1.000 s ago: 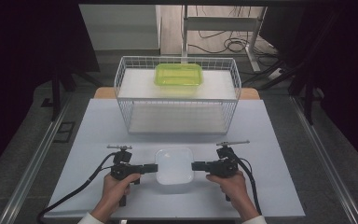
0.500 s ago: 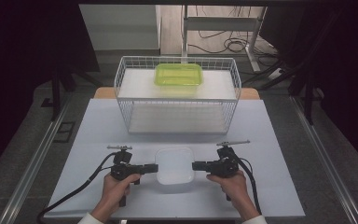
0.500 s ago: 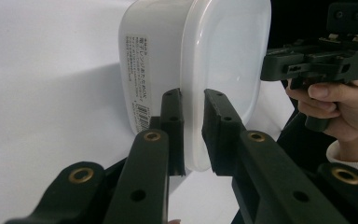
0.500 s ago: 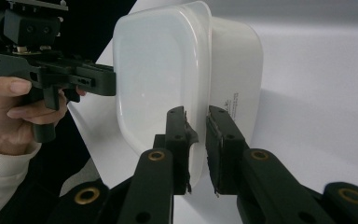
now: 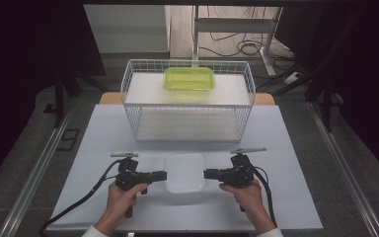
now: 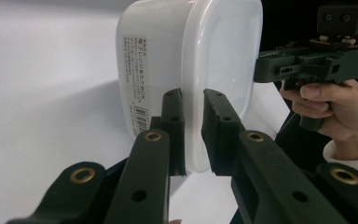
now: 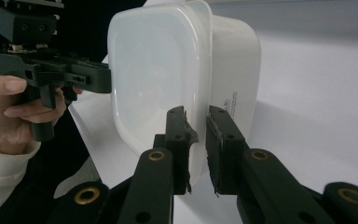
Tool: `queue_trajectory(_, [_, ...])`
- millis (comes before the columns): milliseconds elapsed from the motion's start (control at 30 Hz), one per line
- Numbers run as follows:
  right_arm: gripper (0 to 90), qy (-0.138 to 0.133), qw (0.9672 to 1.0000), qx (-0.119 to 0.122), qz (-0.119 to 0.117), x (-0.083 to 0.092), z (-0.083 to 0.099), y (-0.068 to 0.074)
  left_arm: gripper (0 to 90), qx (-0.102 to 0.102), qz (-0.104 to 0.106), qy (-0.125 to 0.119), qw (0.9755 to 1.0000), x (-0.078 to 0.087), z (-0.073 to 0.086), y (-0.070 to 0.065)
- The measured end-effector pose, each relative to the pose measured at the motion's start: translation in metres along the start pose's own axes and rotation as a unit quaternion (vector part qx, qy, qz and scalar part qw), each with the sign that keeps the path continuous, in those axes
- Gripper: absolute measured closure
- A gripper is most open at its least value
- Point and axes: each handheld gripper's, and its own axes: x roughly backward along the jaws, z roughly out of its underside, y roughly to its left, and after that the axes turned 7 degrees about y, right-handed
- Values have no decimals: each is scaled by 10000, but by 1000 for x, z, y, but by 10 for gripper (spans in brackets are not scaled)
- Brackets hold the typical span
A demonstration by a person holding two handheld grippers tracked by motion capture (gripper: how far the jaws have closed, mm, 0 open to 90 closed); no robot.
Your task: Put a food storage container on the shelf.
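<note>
A white plastic container [image 5: 185,172] with a translucent lid sits at the near middle of the table, between my two grippers. My left gripper [image 5: 164,175] is at its left edge. In the left gripper view, that gripper [image 6: 193,100] is shut on the rim of the container [image 6: 186,56], one pad on each side of the lip. My right gripper [image 5: 206,174] meets the opposite edge. It [image 7: 196,116] is likewise shut on the rim of the container [image 7: 168,70]. Each gripper view also has the other gripper across the box: the right gripper [image 6: 261,70] and the left gripper [image 7: 107,79].
A white wire basket [image 5: 128,84] stands at the back middle of the pale table [image 5: 103,128]. A lime-green lidded container [image 5: 189,79] rests in its far part. Cables trail from both grippers toward the table's near edge.
</note>
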Motion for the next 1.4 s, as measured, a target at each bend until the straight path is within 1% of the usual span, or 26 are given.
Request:
queue_trajectory(67, [787,-25,10000,35,-10,1,-1,1,791,-19,8,-16,10000,2,-1,-2])
queue_trajectory(200, [786,-48,9999,98,38,3,-1,4,791,-166,-102,-50,9998,4,-2,-8])
queue_trajectory(400, [786,-135,9998,159,2,7,-3,8,793,-293,-120,-131,9994,10,-6,-15])
queue_trajectory(500, [786,-204,9995,231,-13,11,-5,12,794,-340,-80,-164,9993,13,-8,-17])
queue_trajectory(633, [786,-266,9988,394,71,16,-8,19,792,-464,-142,-211,9986,17,-11,-22])
queue_trajectory(767, [786,-334,9983,458,93,20,-11,23,792,-500,-139,-252,9983,19,-15,-25])
queue_trajectory(800, [786,-348,9982,475,98,21,-12,23,792,-536,-143,-250,9981,20,-16,-25])
queue_trajectory(933, [787,-416,9978,506,83,24,-16,26,791,-529,-94,-311,9981,23,-20,-26])
queue_trajectory(1000, [786,-454,9974,558,97,25,-18,28,791,-575,-132,-329,9977,26,-23,-28])
queue_trajectory(1133, [786,-512,9969,589,108,26,-24,32,790,-689,-185,-386,9967,32,-30,-33])
queue_trajectory(1200, [786,-553,9965,614,115,28,-28,34,791,-707,-171,-410,9965,35,-34,-35])
queue_trajectory(1267, [786,-585,9962,638,117,30,-30,36,791,-803,-197,-429,9957,38,-37,-39])
queue_trajectory(1333, [786,-639,9953,714,140,33,-33,39,791,-886,-208,-465,9948,41,-39,-43])
queue_trajectory(1400, [785,-659,9949,747,167,37,-35,41,793,-910,-176,-499,9944,44,-43,-46])
